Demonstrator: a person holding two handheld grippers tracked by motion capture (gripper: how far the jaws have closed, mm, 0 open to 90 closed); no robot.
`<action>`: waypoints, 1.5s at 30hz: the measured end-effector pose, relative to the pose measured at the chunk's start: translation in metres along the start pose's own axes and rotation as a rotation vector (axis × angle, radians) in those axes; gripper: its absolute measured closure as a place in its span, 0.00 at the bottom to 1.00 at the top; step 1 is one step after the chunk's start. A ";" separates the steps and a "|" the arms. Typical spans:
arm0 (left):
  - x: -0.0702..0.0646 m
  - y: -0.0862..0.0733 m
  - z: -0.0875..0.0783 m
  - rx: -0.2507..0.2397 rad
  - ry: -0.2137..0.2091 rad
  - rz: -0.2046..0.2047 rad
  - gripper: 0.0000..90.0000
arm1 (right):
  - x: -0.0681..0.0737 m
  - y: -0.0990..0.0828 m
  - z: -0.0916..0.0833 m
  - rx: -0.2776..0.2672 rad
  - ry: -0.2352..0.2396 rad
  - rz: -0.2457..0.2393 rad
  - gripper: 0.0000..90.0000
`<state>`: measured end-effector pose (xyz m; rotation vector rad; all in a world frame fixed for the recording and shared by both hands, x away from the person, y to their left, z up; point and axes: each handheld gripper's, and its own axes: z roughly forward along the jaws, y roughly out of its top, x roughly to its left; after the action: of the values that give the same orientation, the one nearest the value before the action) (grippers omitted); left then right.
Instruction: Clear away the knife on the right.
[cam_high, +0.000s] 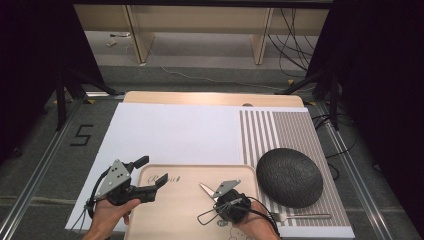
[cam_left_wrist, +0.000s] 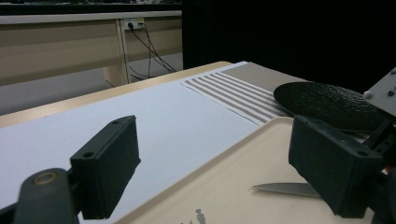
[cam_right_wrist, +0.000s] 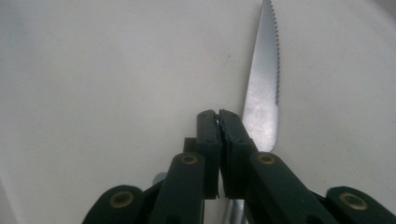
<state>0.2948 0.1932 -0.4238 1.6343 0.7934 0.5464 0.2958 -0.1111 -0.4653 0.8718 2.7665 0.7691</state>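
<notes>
Beside the tray (cam_high: 150, 210): black dome (cam_high: 289, 176), fork (cam_high: 300, 216). Serrated steel knife (cam_right_wrist: 262, 88) flat on tray. Right gripper (cam_right_wrist: 218, 122) clamped on its handle; left gripper (cam_left_wrist: 212, 163) gaping, empty.

knife (cam_high: 205, 188) on tray (cam_high: 170, 210), dark plate (cam_high: 289, 176)

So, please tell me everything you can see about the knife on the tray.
The knife looks like shiny steel, with a serrated edge and a pointed tip. It lies flat on the beige tray, blade pointing toward the tray's far side. Its handle is hidden beneath the right gripper, whose jaws are shut above it; whether they pinch the knife I cannot tell.
</notes>
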 end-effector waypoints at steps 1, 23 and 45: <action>0.000 0.000 0.000 0.000 0.000 0.000 0.18 | -0.001 0.000 0.001 0.004 -0.008 0.001 1.00; 0.000 -0.001 0.001 0.005 -0.003 -0.003 0.18 | -0.025 0.002 0.001 0.049 -0.116 0.005 1.00; 0.000 0.000 -0.001 0.002 0.000 -0.003 0.18 | -0.049 -0.011 -0.012 0.110 -0.166 0.088 1.00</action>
<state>0.2941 0.1939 -0.4235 1.6345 0.7971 0.5435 0.3276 -0.1519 -0.4618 1.0333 2.6599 0.5339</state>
